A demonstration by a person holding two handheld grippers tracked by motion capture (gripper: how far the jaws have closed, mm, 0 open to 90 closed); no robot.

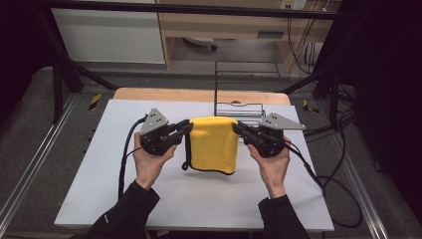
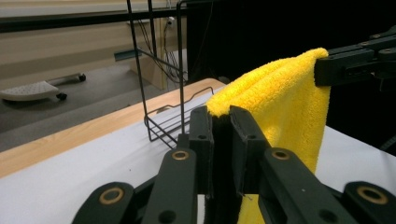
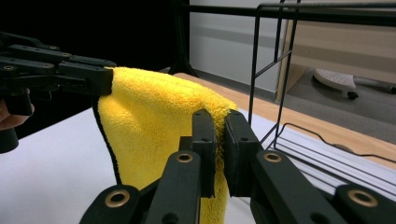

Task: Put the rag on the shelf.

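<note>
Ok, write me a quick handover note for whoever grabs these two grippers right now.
Left gripper: jaws shut on the yellow towel's top left corner.
Right gripper: jaws shut on its top right corner.
The towel hangs folded between them, lifted over the white table, in front of the black wire rack.
Done: towel picked up.
Left: probably draping it over the rack; it is not on it yet.

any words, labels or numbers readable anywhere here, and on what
No text can be read in any view.
Yellow towel: plain, no label or tag showing.
Left gripper and right gripper: black jaws and grey plates, no markings legible.
Sleeve: a tiny pale mark near the cuff, too small to read.
Wire rack: bare wire, no sign.
Yellow and black striped tape on the floor rail: a hazard pattern, no words.
</note>
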